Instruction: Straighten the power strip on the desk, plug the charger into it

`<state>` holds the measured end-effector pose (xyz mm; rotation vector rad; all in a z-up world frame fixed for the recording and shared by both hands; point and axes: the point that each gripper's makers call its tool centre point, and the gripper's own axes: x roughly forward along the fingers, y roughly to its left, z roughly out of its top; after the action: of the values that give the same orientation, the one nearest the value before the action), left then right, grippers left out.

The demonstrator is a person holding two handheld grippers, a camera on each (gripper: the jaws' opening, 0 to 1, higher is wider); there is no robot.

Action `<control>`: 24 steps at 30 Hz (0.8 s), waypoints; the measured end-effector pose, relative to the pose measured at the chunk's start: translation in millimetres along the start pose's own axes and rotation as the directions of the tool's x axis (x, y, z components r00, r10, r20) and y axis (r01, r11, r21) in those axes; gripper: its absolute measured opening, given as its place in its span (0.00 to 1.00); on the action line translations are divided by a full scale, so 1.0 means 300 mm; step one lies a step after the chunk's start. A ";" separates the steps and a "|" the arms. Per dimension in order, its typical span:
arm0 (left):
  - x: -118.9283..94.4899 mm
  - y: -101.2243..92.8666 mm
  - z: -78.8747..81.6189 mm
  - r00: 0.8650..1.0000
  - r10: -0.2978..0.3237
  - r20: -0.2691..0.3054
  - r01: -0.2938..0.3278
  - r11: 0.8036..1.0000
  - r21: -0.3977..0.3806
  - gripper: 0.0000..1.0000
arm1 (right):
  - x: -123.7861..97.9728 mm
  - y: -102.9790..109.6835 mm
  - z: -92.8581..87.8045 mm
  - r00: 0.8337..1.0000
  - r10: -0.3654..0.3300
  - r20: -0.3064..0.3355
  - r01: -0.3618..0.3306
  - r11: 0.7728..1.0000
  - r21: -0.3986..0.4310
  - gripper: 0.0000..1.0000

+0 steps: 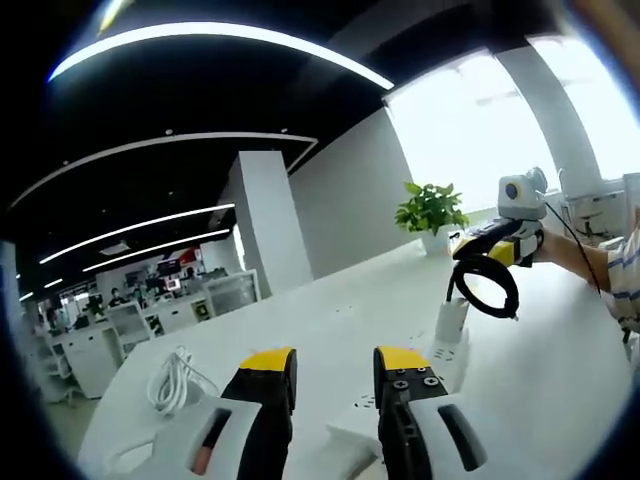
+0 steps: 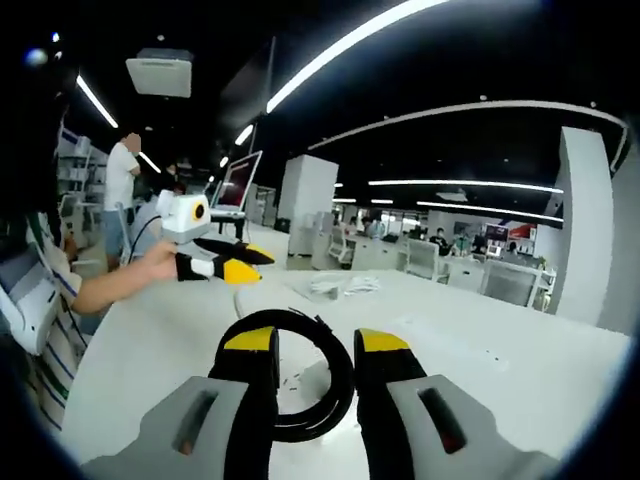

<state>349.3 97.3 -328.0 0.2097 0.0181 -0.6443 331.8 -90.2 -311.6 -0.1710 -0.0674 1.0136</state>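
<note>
One white power strip (image 1: pixel 420 375) lies on the white desk (image 1: pixel 330 320), its long axis running away from the left gripper (image 1: pixel 335 365) toward the far right, just past the right-hand jaw. A white charger (image 1: pixel 452 320) stands upright near its far end, its black coiled cable (image 1: pixel 487 283) hanging from the right gripper (image 1: pixel 480 245), which pinches it; in the right gripper view the coil (image 2: pixel 300 375) loops between those jaws. Left jaws stand spread, holding nothing. White bundled cord (image 1: pixel 175 380) rests nearby. Beyond: a potted plant (image 1: pixel 432 212), bright windows, pillars, ceiling light strips, office desks.
</note>
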 end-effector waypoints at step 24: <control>-0.048 0.042 -0.066 0.999 0.008 -0.034 -0.008 1.000 -0.007 0.30 | -0.050 0.014 -0.152 0.991 0.048 -0.127 -0.046 0.999 0.012 0.28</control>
<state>346.2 119.5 -343.9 0.2139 0.0524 -0.6328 326.6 -105.7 -356.9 -0.2301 0.0577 1.0476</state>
